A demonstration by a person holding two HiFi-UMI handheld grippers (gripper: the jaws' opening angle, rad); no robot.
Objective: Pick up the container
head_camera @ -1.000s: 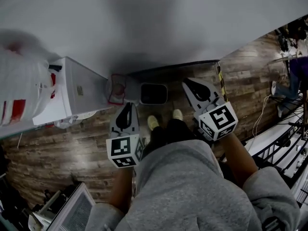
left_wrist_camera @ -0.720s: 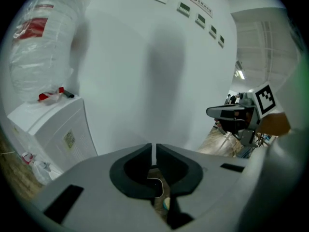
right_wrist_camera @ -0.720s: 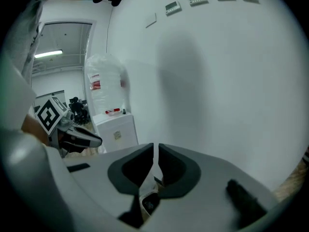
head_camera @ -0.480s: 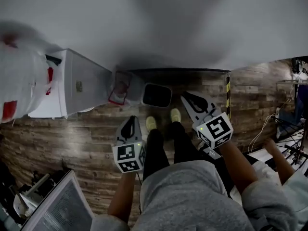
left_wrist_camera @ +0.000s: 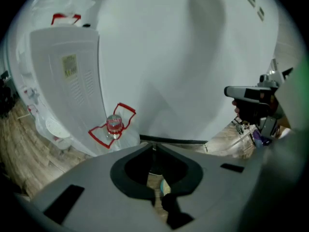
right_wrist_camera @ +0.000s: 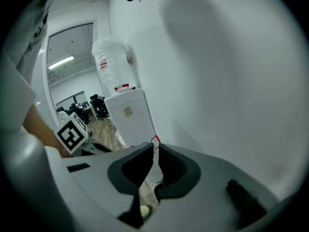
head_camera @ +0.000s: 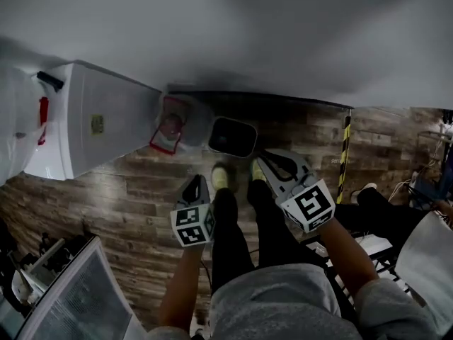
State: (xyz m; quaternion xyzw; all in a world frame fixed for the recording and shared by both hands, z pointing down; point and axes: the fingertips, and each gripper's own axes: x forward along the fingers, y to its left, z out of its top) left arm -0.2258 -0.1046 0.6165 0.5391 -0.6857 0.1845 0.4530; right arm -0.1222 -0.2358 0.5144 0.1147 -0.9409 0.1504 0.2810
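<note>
Left gripper (head_camera: 200,180) has its jaws pressed together on nothing, and the right gripper (head_camera: 260,160) is likewise closed and empty; both hang low over the wooden floor (head_camera: 134,190). Ahead of them the container (head_camera: 232,137) stands at the foot of the wall (head_camera: 248,41), just beside a red-trimmed bag (head_camera: 170,124). In this dim view it is apparently a small pale bin with a dark mouth. It looks light, rigid and smooth-sided, so the rim of its opening seems the surest hold.
</note>
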